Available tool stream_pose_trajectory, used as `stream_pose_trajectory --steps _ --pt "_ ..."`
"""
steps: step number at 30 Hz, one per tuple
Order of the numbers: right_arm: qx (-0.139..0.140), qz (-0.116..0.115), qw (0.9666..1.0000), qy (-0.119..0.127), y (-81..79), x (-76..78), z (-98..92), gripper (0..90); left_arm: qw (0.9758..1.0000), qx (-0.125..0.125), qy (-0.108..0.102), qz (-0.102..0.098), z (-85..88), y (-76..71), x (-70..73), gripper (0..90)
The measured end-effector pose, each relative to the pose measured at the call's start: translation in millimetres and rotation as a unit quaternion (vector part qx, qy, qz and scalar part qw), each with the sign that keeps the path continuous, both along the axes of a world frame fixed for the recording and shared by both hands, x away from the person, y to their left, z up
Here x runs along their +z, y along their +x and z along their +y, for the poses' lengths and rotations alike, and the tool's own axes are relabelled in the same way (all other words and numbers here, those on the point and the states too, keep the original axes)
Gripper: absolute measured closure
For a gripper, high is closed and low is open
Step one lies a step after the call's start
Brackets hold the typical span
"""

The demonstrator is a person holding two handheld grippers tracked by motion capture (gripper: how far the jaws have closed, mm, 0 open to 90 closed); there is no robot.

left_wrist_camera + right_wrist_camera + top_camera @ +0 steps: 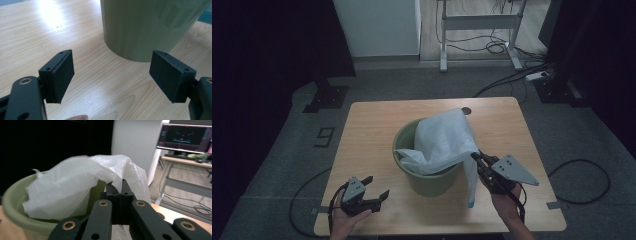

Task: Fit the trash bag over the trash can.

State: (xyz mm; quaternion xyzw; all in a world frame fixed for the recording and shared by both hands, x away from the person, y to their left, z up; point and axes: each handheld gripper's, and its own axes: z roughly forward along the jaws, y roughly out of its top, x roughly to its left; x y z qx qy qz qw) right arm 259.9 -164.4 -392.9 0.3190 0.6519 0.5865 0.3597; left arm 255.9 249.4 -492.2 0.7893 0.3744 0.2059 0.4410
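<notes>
A green bucket [428, 176] stands in the middle of the wooden table [367, 125]. A white plastic bag [444, 140] is draped over and into it, with one edge hanging down the bucket's right side. My right gripper [475, 156] is shut on the bag's edge beside the bucket's right rim; in the right gripper view the jaws meet on the film of the bag [75, 185] above the bucket [15, 205]. My left gripper [377, 186] rests open near the table's front left, its pads [62, 75] wide apart and facing the bucket's wall [140, 27].
A desk frame [479, 30] and loose cables [512, 75] lie on the floor behind the table. A small round hole [466, 110] marks the tabletop at the back. A monitor [186, 137] glows in the right gripper view.
</notes>
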Motion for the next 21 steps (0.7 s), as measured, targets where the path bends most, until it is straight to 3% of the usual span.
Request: stream_pose_trajectory --steps 5,8,13,16,18,20,21 --pt "0.017 -0.004 0.9998 -0.007 -3.8 0.0 7.2 88.8 1.0 0.002 -0.004 0.001 2.6 0.3 -0.7 19.7" --pt "0.028 0.018 0.9988 -0.035 -2.2 -7.4 16.2 88.8 1.0 0.002 -0.005 0.0 2.9 0.1 -0.5 19.8" --pt "0.031 0.03 0.9984 -0.036 -1.0 -16.1 19.2 88.0 1.0 0.002 -0.005 0.002 2.9 0.3 -1.4 19.8" --pt "0.035 0.042 0.9981 -0.028 -0.8 -23.0 18.8 76.5 1.0 0.001 -0.001 0.004 1.8 1.2 -3.6 19.8" --pt "0.038 0.042 0.9983 -0.011 -2.3 -26.1 16.5 59.9 1.0 0.001 0.0 0.005 1.4 1.2 -4.2 19.9" --pt "0.011 0.039 0.9992 0.005 -8.7 -28.9 14.5 42.3 1.0 0.001 0.0 0.005 2.0 1.3 -4.1 19.9" --pt "0.011 0.039 0.9992 0.005 -8.7 -28.9 14.5 42.3 1.0 0.001 0.0 0.005 2.0 1.3 -4.1 19.9"
